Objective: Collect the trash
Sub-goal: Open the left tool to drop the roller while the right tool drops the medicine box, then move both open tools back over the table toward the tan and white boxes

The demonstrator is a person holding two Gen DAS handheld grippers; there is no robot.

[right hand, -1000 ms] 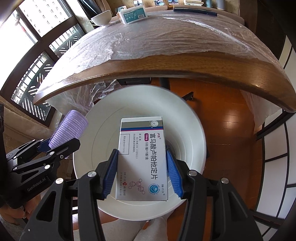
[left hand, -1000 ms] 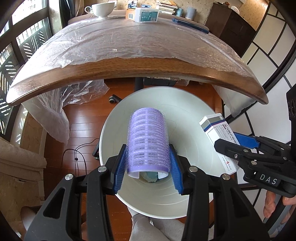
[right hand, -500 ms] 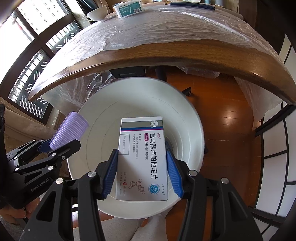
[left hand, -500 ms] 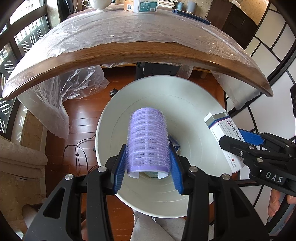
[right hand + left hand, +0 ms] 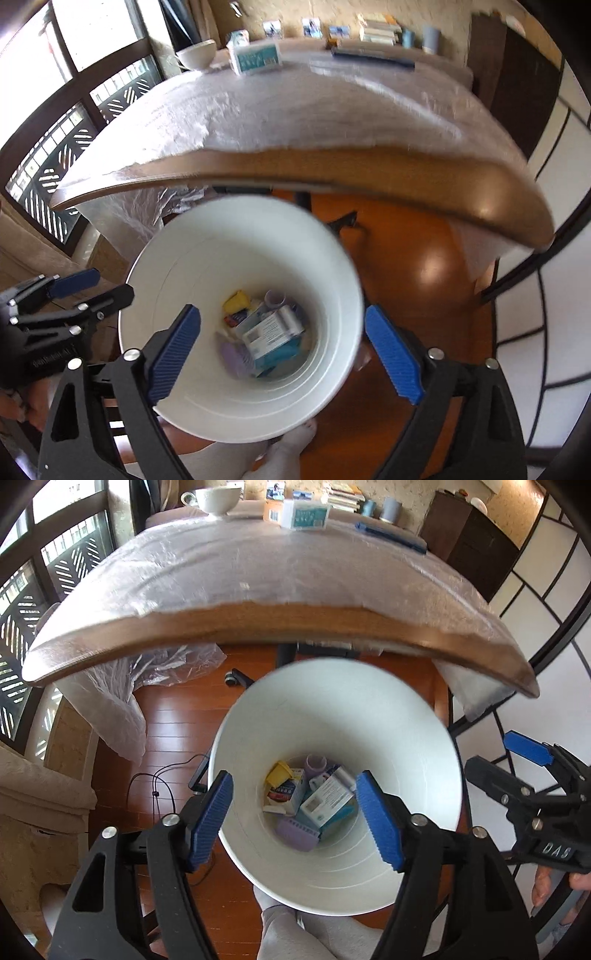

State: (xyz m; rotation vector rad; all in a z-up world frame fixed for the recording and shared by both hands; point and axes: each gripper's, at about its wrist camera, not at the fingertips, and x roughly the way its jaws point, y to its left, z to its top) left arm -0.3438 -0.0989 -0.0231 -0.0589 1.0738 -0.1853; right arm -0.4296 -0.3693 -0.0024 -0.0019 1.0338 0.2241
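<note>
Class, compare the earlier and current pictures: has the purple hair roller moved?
Yes. It has dropped from between the left gripper's opening fingers to the bottom of the white bin, where the purple hair roller lies among boxes.

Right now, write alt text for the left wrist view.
The left gripper, jaws opening and empty, hangs over a white bin holding boxes and a purple roller. Beyond is a plastic-covered table; the right gripper is at right.
</note>
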